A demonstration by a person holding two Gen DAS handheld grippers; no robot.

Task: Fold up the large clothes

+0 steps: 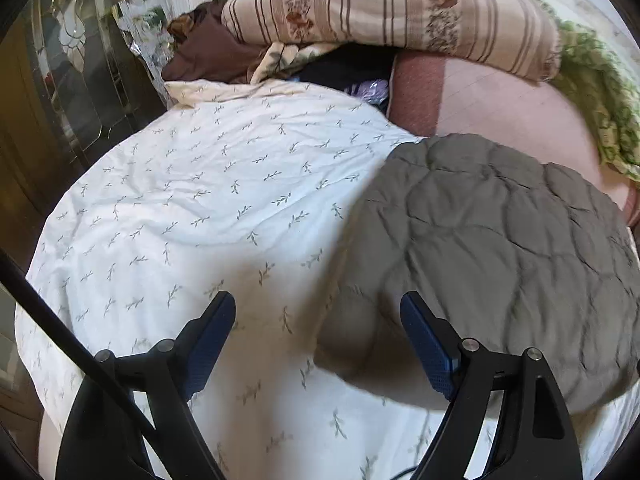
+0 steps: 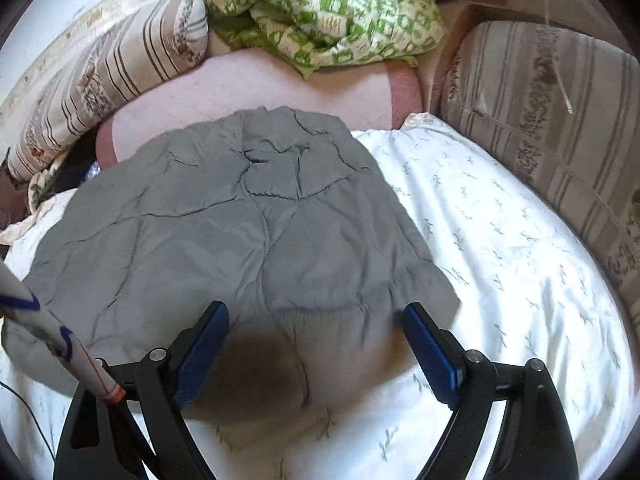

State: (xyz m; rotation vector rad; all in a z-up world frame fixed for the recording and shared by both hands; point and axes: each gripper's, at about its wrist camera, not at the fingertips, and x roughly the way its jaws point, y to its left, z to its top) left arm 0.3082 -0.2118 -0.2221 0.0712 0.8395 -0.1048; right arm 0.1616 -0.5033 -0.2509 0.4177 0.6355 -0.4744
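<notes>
A grey quilted jacket (image 2: pixel 240 224) lies spread flat on a white bedsheet with small leaf sprigs (image 2: pixel 500 240). My right gripper (image 2: pixel 316 310) hovers over the jacket's near hem, open, with nothing touching its blue pads (image 2: pixel 428 356). In the left wrist view the jacket (image 1: pixel 492 240) fills the right side. My left gripper (image 1: pixel 318 304) is open above the jacket's left edge, where it meets the sheet (image 1: pixel 192 200). Its left finger is over the sheet and its right finger (image 1: pixel 428 352) over the grey fabric. Neither gripper holds anything.
Striped floral pillows (image 2: pixel 104 76) (image 2: pixel 560 120) line the back and right of the bed. A crumpled green-and-white blanket (image 2: pixel 328 16) lies on a pink cover (image 2: pixel 248 88). Brown clothes (image 1: pixel 208 48) are piled at the back left beside a glass cabinet (image 1: pixel 68 80). A white pole with blue marks (image 2: pixel 48 320) crosses the right wrist view.
</notes>
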